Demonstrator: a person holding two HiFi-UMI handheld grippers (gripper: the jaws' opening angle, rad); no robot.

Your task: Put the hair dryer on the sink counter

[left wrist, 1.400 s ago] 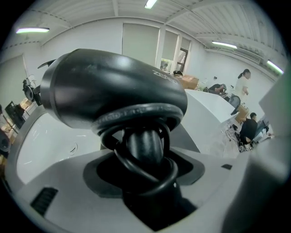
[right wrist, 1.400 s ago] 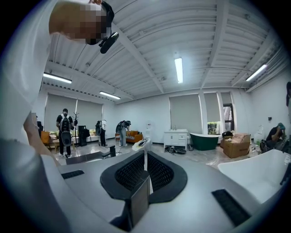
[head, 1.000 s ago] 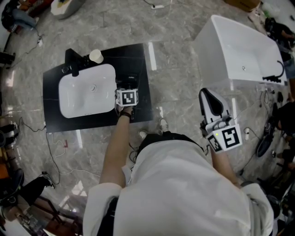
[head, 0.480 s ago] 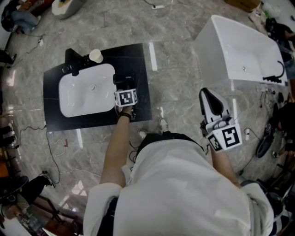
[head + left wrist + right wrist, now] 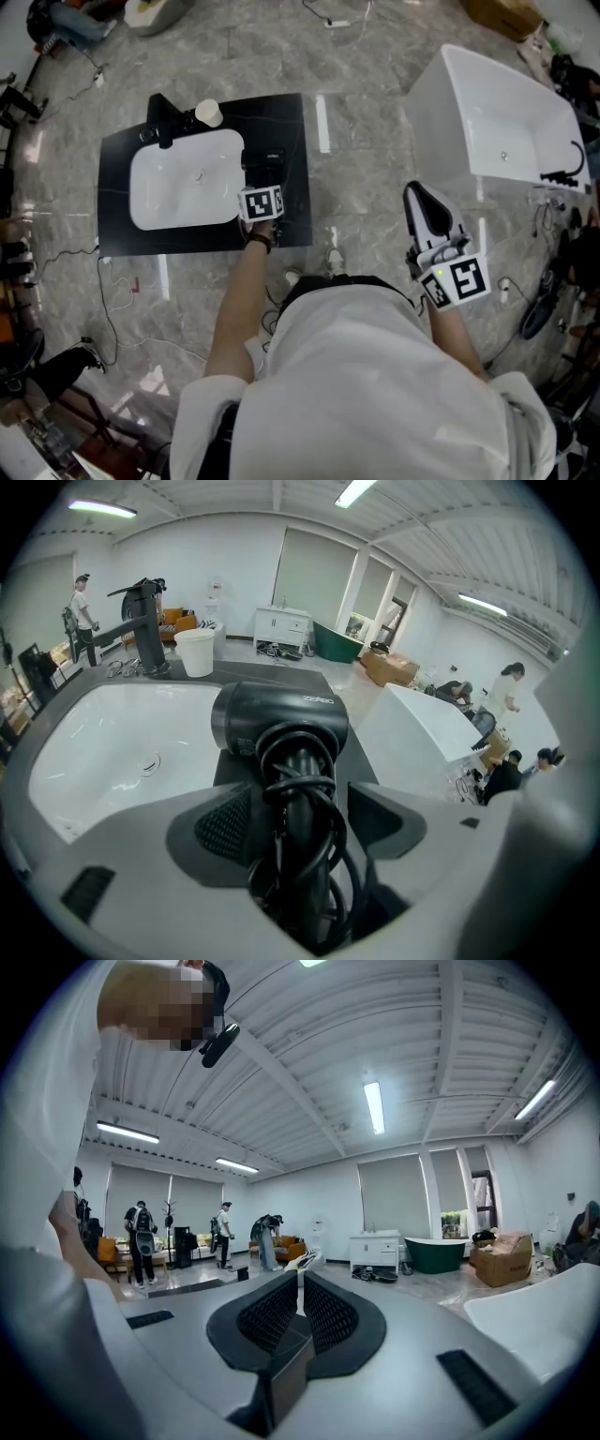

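The black hair dryer lies over the black sink counter, on the strip to the right of the white basin. My left gripper is shut on its handle, which has the cord wound round it. In the left gripper view the hair dryer points away from me, its handle between the jaws of the left gripper, with the basin to its left. My right gripper is held up far to the right, away from the counter. Seen in its own view, the right gripper is shut and holds nothing.
A black faucet and a white cup stand at the counter's far edge. A white bathtub stands on the marble floor at the right. Cables trail on the floor around the counter. People stand far off in the room.
The left gripper and hair dryer stay over the counter beside the basin; mostly the head camera has shifted. The right gripper has not moved.
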